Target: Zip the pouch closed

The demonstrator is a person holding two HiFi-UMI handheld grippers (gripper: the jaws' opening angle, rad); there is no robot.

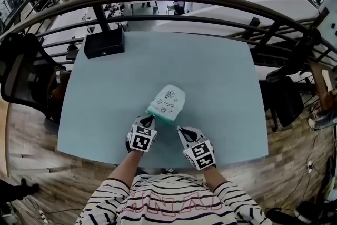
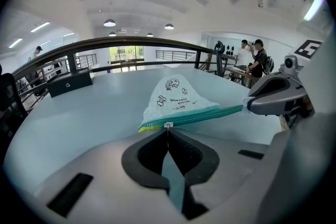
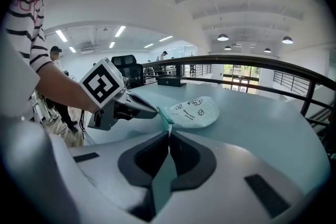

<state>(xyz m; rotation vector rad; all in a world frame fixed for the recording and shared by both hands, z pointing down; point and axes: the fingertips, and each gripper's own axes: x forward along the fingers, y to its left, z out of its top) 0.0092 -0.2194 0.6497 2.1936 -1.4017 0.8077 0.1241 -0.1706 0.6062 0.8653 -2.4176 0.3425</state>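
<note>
You have one pouch (image 1: 167,103), one table (image 1: 221,81) and one black box (image 1: 103,43). You hold two tools in all: one left hand-held gripper (image 1: 150,119) and one right hand-held gripper (image 1: 180,129). You have one black chair (image 1: 21,71).

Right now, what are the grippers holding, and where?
Both hold the pouch: the left gripper pinches its zipper pull, the right gripper the zipper edge's end.
</note>
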